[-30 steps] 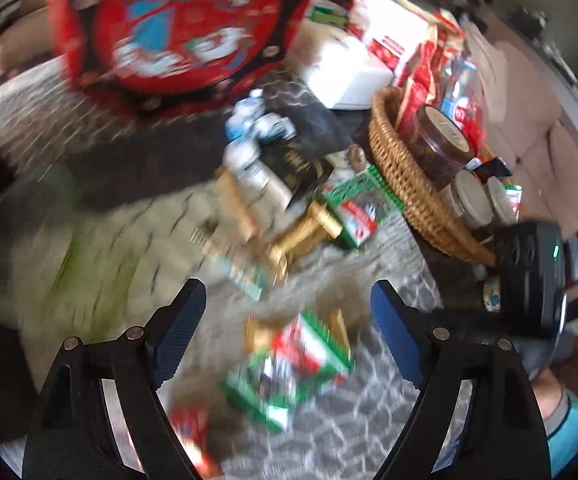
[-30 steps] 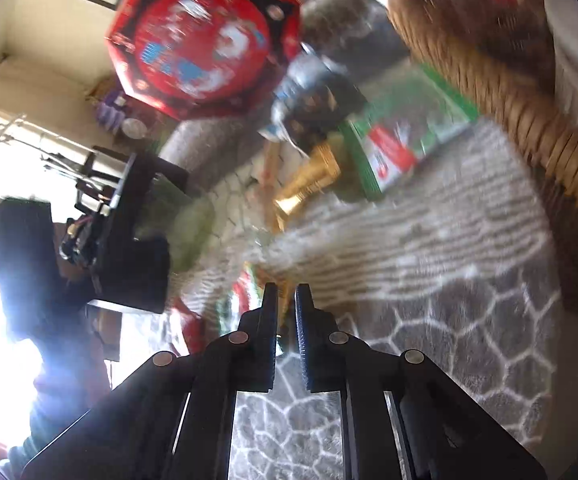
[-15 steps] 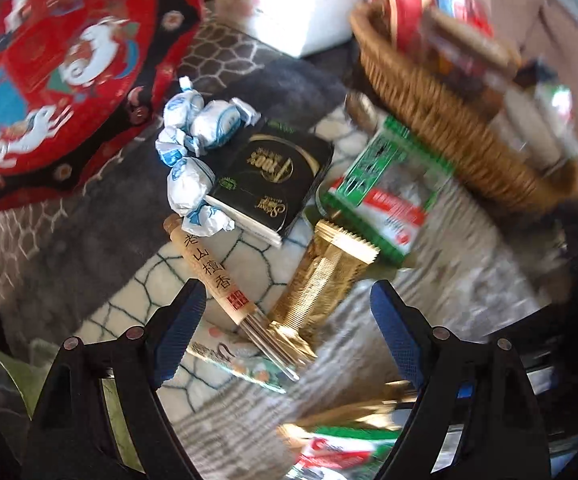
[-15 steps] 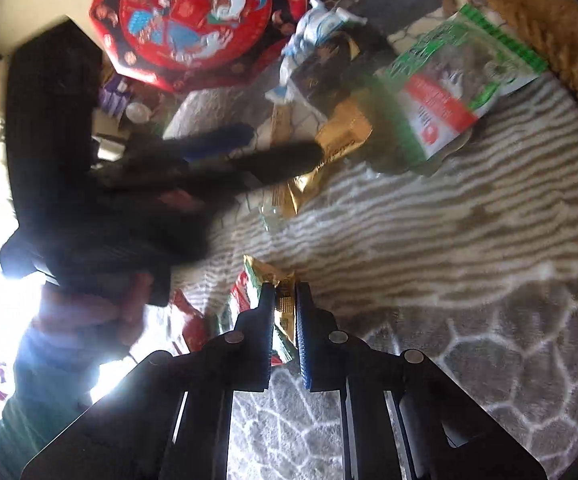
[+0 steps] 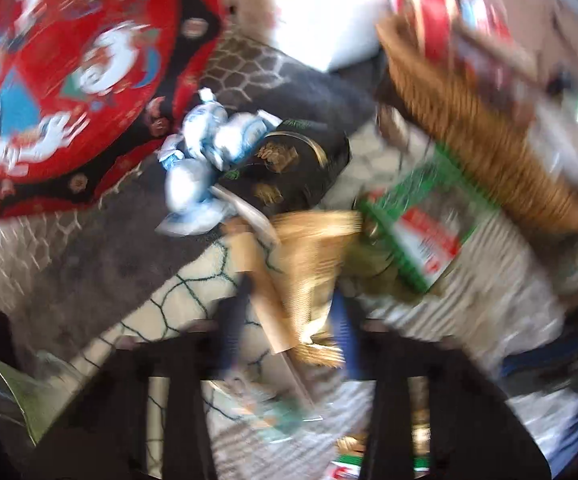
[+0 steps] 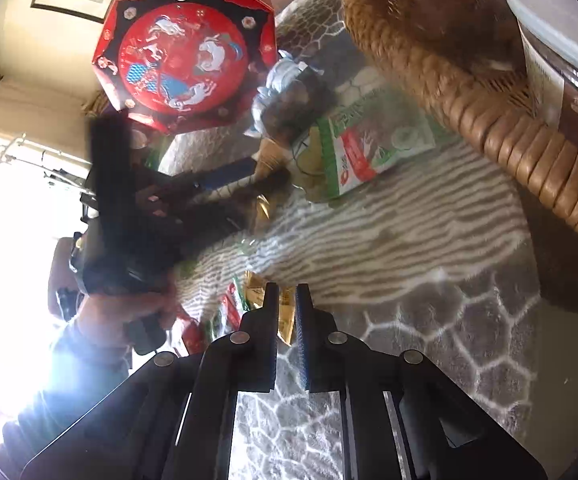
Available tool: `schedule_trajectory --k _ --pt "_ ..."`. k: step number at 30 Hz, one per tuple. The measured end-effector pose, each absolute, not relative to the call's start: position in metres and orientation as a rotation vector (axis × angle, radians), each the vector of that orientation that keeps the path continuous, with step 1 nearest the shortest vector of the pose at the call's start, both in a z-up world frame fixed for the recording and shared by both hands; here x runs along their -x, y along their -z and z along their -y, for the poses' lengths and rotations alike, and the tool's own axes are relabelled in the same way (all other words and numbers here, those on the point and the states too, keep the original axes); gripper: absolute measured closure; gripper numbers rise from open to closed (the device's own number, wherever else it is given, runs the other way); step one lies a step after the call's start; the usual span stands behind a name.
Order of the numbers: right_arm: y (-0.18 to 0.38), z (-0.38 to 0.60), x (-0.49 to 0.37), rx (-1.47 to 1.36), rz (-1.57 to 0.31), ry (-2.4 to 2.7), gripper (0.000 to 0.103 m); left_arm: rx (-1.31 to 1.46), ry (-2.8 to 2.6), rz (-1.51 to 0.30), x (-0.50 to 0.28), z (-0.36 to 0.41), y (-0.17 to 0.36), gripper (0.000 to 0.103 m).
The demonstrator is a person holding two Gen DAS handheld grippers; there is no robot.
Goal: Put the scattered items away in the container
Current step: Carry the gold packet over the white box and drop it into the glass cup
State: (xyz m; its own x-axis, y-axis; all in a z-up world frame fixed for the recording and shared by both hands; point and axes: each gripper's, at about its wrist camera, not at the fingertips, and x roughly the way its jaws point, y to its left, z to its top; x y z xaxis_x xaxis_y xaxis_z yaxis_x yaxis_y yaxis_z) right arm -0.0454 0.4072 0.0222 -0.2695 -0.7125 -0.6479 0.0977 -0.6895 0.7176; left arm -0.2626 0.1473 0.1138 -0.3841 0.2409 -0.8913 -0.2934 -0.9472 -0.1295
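While angled down, left tool (image 5: 289, 312) closing on gold packet (image 5: 309, 256) & brown stick (image 5: 265, 292)

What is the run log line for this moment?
left gripper: closing around gold packet | right gripper: shut on snack packet | basket: nearby

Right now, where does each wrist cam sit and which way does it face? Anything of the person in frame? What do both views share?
Left wrist: on the left gripper, looking steeply down at the rug; its own jaws are closing around a gold packet and a paper tube.
Right wrist: on the right gripper, shut, angled down across the rug; it also shows the left gripper and the hand holding it.
Shared: red octagonal tin, wicker basket, green-and-red packet, gold packet.
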Motion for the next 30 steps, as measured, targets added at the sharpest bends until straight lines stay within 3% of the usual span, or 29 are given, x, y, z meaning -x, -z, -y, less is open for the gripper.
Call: schedule_trajectory --k 1,3,5,7,9,18,23,30 --pt "-0.020 -0.404 0.046 -1.470 0.749 2.001 0.088 1.526 -2.365 0.025 0.263 -0.139 -0.117 0.086" --pt "-0.013 -0.401 0.047 -1.500 0.739 1.987 0.063 1.537 -2.365 0.089 0.260 -0.129 -0.120 0.086" --pt "-0.008 -0.395 0.048 -1.518 0.740 1.969 0.058 1.544 -2.365 0.113 0.255 -0.120 -0.120 0.086" --pt "-0.003 -0.389 0.049 -1.533 0.712 1.955 0.060 1.546 -2.360 0.171 0.250 -0.110 -0.121 0.086" --pt "0.001 -0.379 0.049 -1.543 0.683 1.940 0.088 1.525 -2.348 0.267 0.243 -0.100 -0.127 0.086" --pt "-0.050 -0.373 0.038 -1.323 0.564 2.098 0.095 1.314 -2.306 0.739 0.180 -0.022 -0.196 0.086" --pt "-0.108 -0.348 0.043 -1.208 0.509 2.134 0.095 1.236 -2.394 0.827 0.148 0.059 -0.251 0.086" --pt "-0.215 -0.224 0.073 -1.094 0.130 2.123 0.095 1.141 -2.607 0.999 0.100 0.194 -0.286 0.085"
